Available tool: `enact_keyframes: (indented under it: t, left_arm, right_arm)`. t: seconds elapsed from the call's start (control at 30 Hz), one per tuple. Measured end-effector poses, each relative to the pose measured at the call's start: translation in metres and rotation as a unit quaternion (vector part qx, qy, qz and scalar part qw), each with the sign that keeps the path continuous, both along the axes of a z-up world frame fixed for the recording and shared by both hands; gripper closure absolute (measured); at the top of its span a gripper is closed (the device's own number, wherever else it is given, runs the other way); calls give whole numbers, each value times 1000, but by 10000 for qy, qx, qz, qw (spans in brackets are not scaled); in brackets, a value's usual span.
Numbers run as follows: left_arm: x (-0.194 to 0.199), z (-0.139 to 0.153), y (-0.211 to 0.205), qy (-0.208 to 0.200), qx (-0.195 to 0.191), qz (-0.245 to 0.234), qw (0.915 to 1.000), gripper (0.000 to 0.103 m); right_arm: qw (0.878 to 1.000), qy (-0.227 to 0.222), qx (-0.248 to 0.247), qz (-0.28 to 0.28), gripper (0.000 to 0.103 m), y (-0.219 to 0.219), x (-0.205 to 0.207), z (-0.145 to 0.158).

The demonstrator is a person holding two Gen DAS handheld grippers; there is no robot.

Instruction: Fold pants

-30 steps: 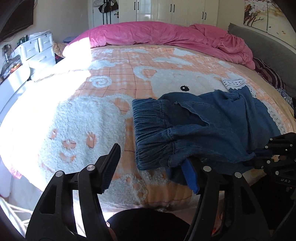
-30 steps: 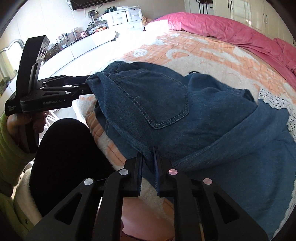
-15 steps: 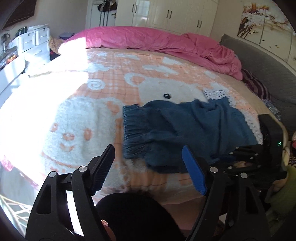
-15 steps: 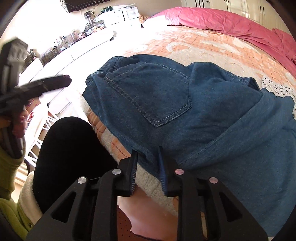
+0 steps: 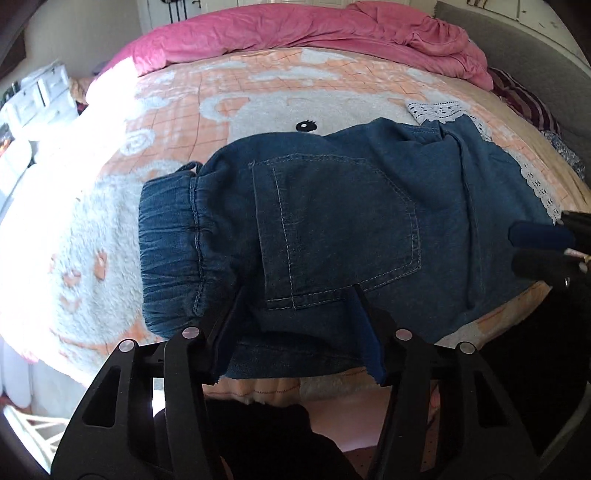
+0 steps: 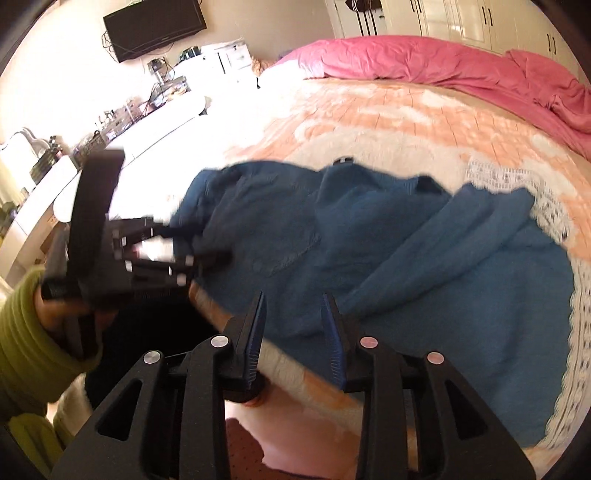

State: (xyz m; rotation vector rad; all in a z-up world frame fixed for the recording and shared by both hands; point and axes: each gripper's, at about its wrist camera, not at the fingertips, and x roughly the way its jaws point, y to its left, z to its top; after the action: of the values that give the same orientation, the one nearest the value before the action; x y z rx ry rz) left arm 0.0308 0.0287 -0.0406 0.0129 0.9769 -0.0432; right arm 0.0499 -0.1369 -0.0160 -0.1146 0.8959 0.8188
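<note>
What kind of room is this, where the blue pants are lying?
Most likely a bedroom. The denim pants lie on a big bed with a fuzzy peach cartoon blanket and a pink duvet bunched at the far end. White wardrobe doors stand behind it.

No readable text, label, brand name, number or sign is found in either view. No lettering is borne by the denim pants (image 5: 332, 229), on the back pocket, the elastic waistband or the lace trim. Only a cartoon animal pattern, without words, is printed on the bed blanket (image 5: 177, 122). The wall-mounted television (image 6: 155, 27) is seen dark, with no logo that can be made out. The items on the white counter (image 6: 122, 122) are too small and overexposed to be read. The left gripper (image 6: 207, 243) is blurred in the right wrist view, so any marking on it cannot be read.
</note>
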Motion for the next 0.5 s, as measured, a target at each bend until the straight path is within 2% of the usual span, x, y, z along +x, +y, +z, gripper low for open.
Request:
enact_keyframes:
  t: [0.17, 0.27, 0.37, 0.5]
  left_arm:
    - [0, -4, 5, 42, -66, 10, 10000, 54]
    - [1, -8, 2, 39, 16, -5, 10000, 54]
    - [4, -8, 4, -9, -122, 53, 9999, 53]
    - [-8, 11, 6, -332, -292, 103, 9990, 51]
  right_arm:
    - [9997, 131, -154, 112, 66, 25, 17, -10]
    - [9967, 581, -542, -171, 63, 27, 32, -37]
    - [9963, 734, -266, -361, 63, 18, 33, -40]
    - [9951, 676, 387, -617, 63, -13, 30, -10]
